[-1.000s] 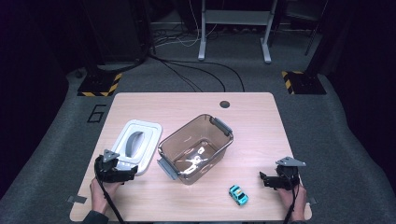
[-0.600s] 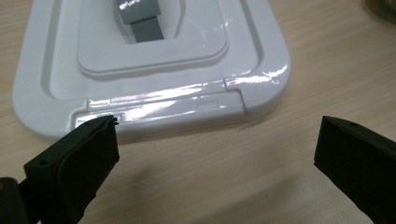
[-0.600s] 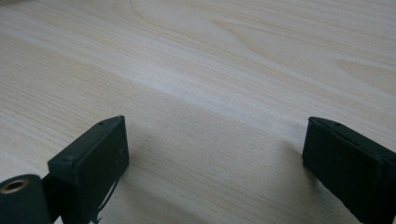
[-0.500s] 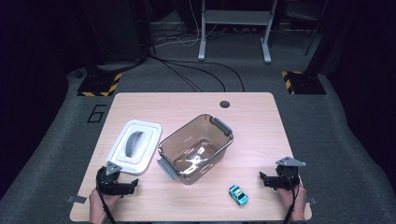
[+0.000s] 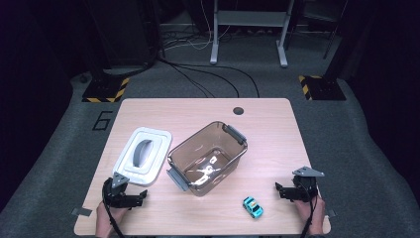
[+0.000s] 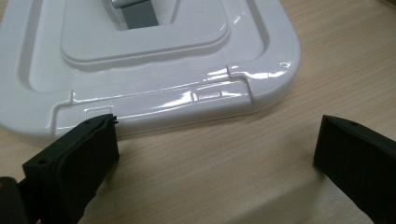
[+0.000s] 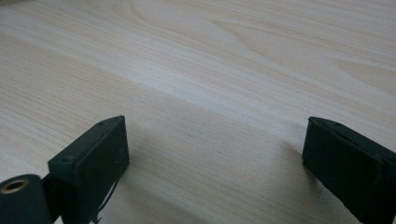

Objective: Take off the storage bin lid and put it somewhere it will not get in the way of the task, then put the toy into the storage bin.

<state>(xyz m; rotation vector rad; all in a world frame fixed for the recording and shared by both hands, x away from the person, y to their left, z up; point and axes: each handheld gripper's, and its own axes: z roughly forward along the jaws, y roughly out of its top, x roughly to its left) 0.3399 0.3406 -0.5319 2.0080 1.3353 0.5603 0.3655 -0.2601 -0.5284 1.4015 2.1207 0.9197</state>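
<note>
White lid [image 5: 142,155] with grey handle, glossy and round-cornered, lies flat on the table [image 5: 267,129] beside the brown bin [image 5: 208,157]; left gripper [image 5: 141,195], jaws spread, sits just before it; right gripper [image 5: 278,190] likewise spread, empty.

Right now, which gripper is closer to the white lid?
The left gripper: its open fingers sit just short of the white lid. The right gripper is across the table, beyond the toy car.
</note>
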